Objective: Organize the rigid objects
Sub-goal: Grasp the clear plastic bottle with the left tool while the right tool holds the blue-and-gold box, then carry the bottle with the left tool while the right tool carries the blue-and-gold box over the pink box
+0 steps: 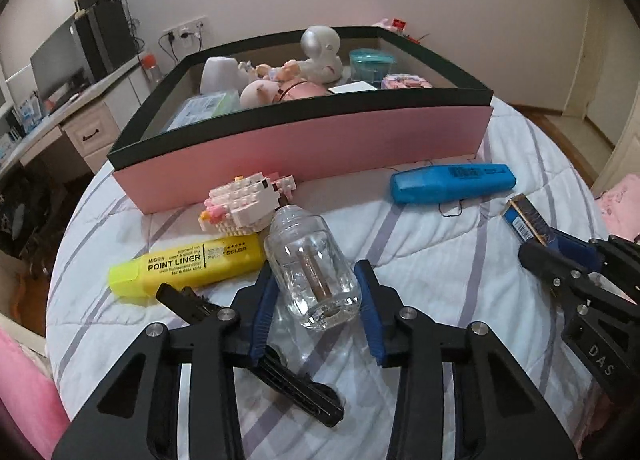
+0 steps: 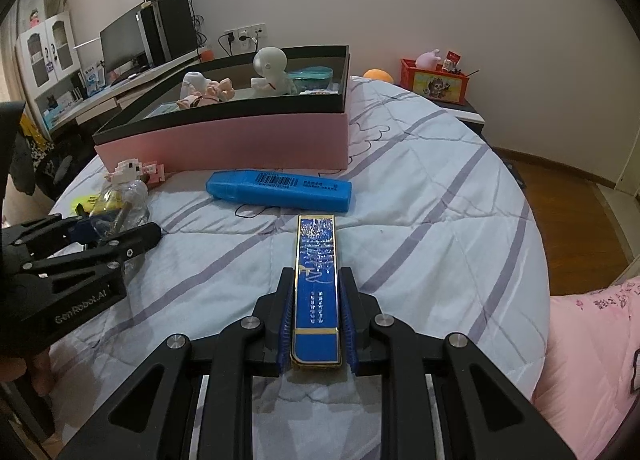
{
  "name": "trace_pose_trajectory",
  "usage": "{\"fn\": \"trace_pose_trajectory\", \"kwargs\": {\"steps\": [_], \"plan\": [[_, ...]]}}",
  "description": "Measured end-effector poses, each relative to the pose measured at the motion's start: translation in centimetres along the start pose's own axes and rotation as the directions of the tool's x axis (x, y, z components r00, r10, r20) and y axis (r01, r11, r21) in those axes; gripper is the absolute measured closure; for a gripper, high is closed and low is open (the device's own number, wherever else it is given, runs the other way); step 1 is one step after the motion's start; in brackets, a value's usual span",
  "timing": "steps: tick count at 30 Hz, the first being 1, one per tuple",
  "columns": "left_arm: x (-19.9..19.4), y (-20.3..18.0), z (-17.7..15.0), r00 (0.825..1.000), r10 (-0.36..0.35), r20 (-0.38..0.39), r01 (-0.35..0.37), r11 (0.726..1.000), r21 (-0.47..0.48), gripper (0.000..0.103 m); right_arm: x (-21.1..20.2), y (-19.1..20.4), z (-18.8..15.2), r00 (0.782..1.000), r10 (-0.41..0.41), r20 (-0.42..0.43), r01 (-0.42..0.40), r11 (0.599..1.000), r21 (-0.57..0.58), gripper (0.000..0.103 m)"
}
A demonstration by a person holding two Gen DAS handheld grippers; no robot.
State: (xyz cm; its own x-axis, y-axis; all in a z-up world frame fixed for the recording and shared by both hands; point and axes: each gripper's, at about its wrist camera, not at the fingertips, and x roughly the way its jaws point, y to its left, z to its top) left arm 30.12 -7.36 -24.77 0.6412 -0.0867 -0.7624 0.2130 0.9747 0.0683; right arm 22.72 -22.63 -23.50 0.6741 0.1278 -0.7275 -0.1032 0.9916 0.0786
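A clear glass bottle (image 1: 312, 272) lies on its side on the quilt. My left gripper (image 1: 314, 266) has its blue pads against both sides of it; from the right wrist view this gripper (image 2: 116, 232) sits at the left with the bottle (image 2: 120, 200) in it. My right gripper (image 2: 316, 274) is shut on a flat blue box with gold trim (image 2: 316, 260), which points towards the pink storage box (image 2: 224, 140). In the left wrist view the right gripper (image 1: 536, 248) and the blue box (image 1: 524, 216) are at the right edge.
A yellow highlighter (image 1: 188, 264), a brick figure (image 1: 244, 204) and a blue highlighter (image 1: 452, 182) lie before the pink storage box (image 1: 304, 136), which holds several toys. A black clip (image 1: 296, 388) lies under my left gripper. A desk stands left, a red crate (image 2: 436, 82) far right.
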Motion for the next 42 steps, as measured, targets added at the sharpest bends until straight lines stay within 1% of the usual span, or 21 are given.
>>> {"fn": "trace_pose_trajectory", "kwargs": {"steps": [4, 9, 12, 15, 18, 20, 22, 25, 30, 33, 35, 39, 40, 41, 42], "plan": [[-0.7, 0.2, -0.2, 0.999, -0.021, 0.025, 0.021, 1.000, -0.009, 0.065, -0.1, 0.0, -0.1, 1.000, 0.001, 0.004, -0.001, 1.000, -0.003, 0.082], [-1.9, 0.2, -0.4, 0.998, -0.037, 0.053, 0.037, 0.999, 0.002, 0.067, -0.6, 0.1, -0.4, 1.000, -0.002, 0.006, 0.002, 1.000, 0.002, 0.082], [-3.0, 0.6, -0.3, 0.994, -0.074, 0.075, 0.075, 0.997, -0.009, 0.069, -1.0, 0.1, -0.6, 1.000, 0.000, 0.005, 0.000, 1.000, 0.008, 0.082], [-4.5, 1.2, -0.4, 0.986, -0.122, 0.111, 0.125, 0.992, -0.026, 0.069, -1.4, 0.2, -0.7, 1.000, 0.002, 0.007, -0.002, 1.000, 0.011, 0.082], [-5.9, 2.4, -0.6, 0.972, -0.185, 0.148, 0.195, 0.979, -0.063, 0.069, -1.9, 0.3, -0.8, 1.000, 0.008, 0.014, -0.008, 1.000, 0.018, 0.082], [-6.9, 3.3, -0.8, 0.966, -0.198, 0.167, 0.213, 0.974, -0.077, 0.069, -2.3, 0.4, -0.8, 1.000, 0.024, 0.018, -0.024, 0.999, 0.021, 0.082], [-7.8, 4.2, -1.2, 0.965, -0.188, 0.180, 0.205, 0.975, -0.080, 0.069, -2.6, 0.7, -0.8, 0.999, 0.030, 0.019, -0.031, 0.999, 0.018, 0.082], [-8.5, 5.7, -2.6, 0.974, -0.147, 0.175, 0.165, 0.982, -0.094, 0.069, -3.0, 1.2, -0.9, 0.998, 0.054, 0.024, -0.054, 0.998, 0.016, 0.082], [-7.3, 7.8, -5.1, 0.993, -0.073, 0.097, 0.084, 0.990, -0.110, 0.069, -2.7, 2.9, -1.0, 0.997, 0.075, 0.010, -0.075, 0.997, -0.011, 0.082], [-5.9, 8.3, -6.4, 0.996, -0.074, 0.042, 0.078, 0.990, -0.119, 0.070, -2.2, 4.2, -1.2, 0.995, 0.096, -0.006, -0.096, 0.995, -0.033, 0.082], [-5.0, 8.4, -6.9, 0.997, -0.075, 0.024, 0.077, 0.989, -0.126, 0.070, -1.6, 4.9, -1.3, 0.995, 0.095, -0.023, -0.096, 0.994, -0.049, 0.082], [-4.7, 8.3, -7.1, 0.996, -0.072, 0.044, 0.077, 0.990, -0.120, 0.067, -1.0, 5.5, -1.7, 0.997, 0.077, -0.031, -0.079, 0.995, -0.060, 0.082], [-4.5, 8.2, -7.1, 0.997, -0.065, 0.052, 0.070, 0.991, -0.116, 0.069, -1.0, 5.5, -1.7, 0.997, 0.076, -0.031, -0.078, 0.995, -0.062, 0.082], [-4.5, 8.1, -7.1, 0.997, -0.053, 0.064, 0.060, 0.992, -0.115, 0.073, -0.9, 5.5, -1.6, 0.997, 0.077, -0.026, -0.078, 0.995, -0.062, 0.082], [-4.6, 8.0, -7.0, 0.996, -0.053, 0.069, 0.061, 0.991, -0.118, 0.073, -1.0, 5.3, -1.6, 0.997, 0.079, -0.017, -0.080, 0.995, -0.057, 0.082]]}}
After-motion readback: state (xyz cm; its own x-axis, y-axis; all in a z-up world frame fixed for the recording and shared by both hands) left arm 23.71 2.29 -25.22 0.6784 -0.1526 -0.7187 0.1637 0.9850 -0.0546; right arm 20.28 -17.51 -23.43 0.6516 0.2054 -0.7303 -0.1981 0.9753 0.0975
